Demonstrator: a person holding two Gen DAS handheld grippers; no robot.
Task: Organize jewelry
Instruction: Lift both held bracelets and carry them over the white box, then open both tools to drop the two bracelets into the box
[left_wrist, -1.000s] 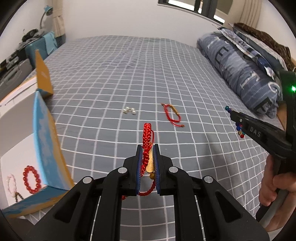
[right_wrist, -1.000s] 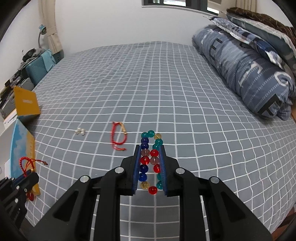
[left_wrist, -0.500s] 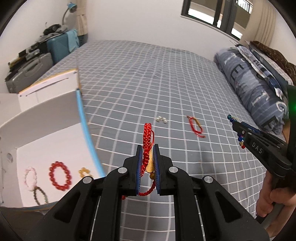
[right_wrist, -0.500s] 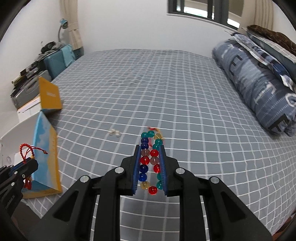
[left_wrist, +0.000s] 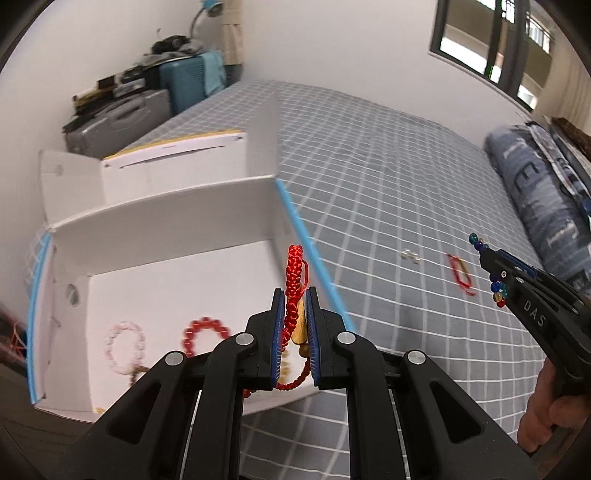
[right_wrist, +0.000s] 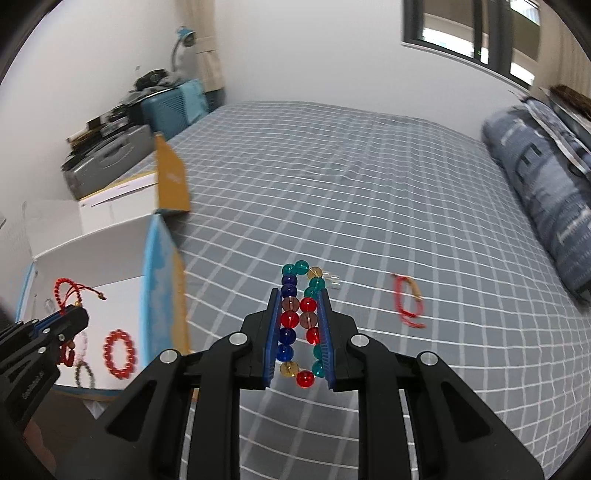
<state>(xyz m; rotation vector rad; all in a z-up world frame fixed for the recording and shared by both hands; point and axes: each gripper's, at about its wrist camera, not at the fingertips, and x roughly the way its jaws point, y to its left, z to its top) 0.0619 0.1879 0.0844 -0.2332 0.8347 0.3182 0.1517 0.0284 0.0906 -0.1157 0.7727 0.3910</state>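
My left gripper (left_wrist: 294, 325) is shut on a red braided cord bracelet (left_wrist: 293, 284) with a gold tube, hanging over the right edge of an open white box (left_wrist: 166, 236). Inside the box lie a pink bead bracelet (left_wrist: 123, 347) and a red bead bracelet (left_wrist: 201, 334). My right gripper (right_wrist: 300, 332) is shut on a multicoloured bead bracelet (right_wrist: 301, 314), above the grey checked bedspread to the right of the box (right_wrist: 110, 254). On the bed lie a second red cord bracelet (right_wrist: 406, 304) and small clear beads (right_wrist: 332, 280).
The bedspread (right_wrist: 369, 206) stretches back to a white wall. A rolled blue quilt (right_wrist: 546, 199) lies along the right. Suitcases and clutter (left_wrist: 122, 114) stand beyond the box at the left. A person's hand (left_wrist: 546, 406) holds the right gripper's handle.
Both grippers have swung left toward the box while keeping their bracelets. The left one now hangs over the box's inside, and the loose items on the bed have slid right in both views.
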